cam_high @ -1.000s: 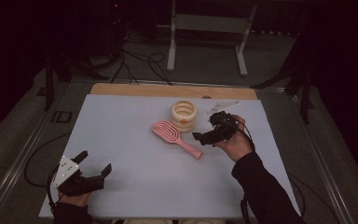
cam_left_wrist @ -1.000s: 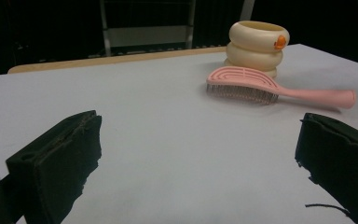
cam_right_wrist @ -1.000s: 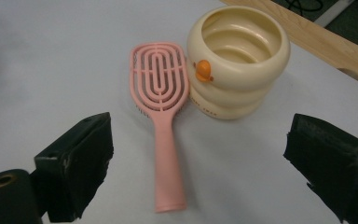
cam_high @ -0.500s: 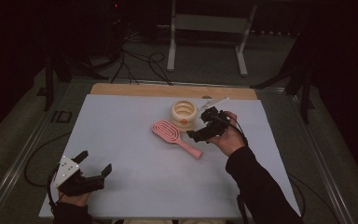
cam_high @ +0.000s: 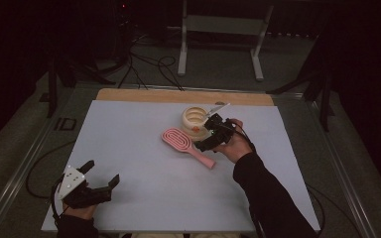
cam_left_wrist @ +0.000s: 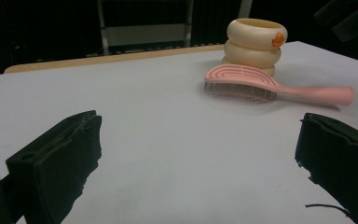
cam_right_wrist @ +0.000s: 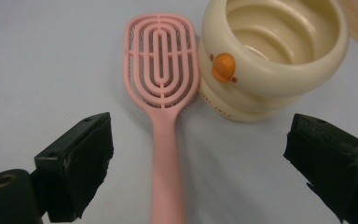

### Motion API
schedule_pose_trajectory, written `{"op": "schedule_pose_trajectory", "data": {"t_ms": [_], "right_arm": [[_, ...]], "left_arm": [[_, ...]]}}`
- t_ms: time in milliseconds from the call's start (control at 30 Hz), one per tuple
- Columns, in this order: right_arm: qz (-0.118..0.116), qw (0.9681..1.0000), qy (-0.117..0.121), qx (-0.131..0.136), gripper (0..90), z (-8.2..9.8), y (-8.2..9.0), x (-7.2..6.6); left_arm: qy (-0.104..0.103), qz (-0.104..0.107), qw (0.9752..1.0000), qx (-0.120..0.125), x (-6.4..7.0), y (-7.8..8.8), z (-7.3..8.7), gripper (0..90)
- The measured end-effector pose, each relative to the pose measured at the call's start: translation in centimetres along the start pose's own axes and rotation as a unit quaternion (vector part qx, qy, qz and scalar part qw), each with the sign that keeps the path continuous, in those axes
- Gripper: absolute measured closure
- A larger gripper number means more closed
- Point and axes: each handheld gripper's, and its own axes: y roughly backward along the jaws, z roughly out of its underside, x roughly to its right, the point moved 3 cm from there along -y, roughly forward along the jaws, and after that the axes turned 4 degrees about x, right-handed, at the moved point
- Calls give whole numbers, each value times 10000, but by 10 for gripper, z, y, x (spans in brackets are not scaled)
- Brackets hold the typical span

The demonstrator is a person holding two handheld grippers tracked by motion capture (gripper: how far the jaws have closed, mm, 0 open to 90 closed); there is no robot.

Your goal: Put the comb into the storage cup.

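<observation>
Right gripper (cam_right_wrist: 200,163) hung over the brush (cam_high: 187,146), jaws wide apart, handle running straight up between them toward the head beside the cup (cam_high: 196,121). Probably not touching yet. Left gripper (cam_high: 101,174) well off, also spread, holding nothing.

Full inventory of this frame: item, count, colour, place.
Hairbrush: 1, pink, mid-table, bristles down, handle toward the right gripper.
Ringed cup: 1, cream with an orange knob, beside the brush head.
Table: 1, white top, wooden strip along the far edge.
Metal stand: 1, grey, on the floor behind the table.
Cables: several, black, on the floor behind the table.
Left gripper: 1, black, near-left corner, open.
Right gripper: 1, black, over the brush handle, open.
</observation>
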Motion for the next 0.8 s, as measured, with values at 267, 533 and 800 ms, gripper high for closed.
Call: {"op": "schedule_pose_trajectory", "data": {"t_ms": [267, 533, 800], "right_arm": [[-29, 9999, 15, -153, 71, 0, -12, 1], [-82, 9996, 26, -259, 71, -1, -20, 2], [-79, 9992, 34, -391, 71, -3, -28, 2]], "left_arm": [[-23, 14, 10000, -28, 1, -1, 0, 9], [-38, 33, 10000, -39, 1, -1, 0, 9], [-55, 53, 10000, -61, 2, -2, 1, 9]]}}
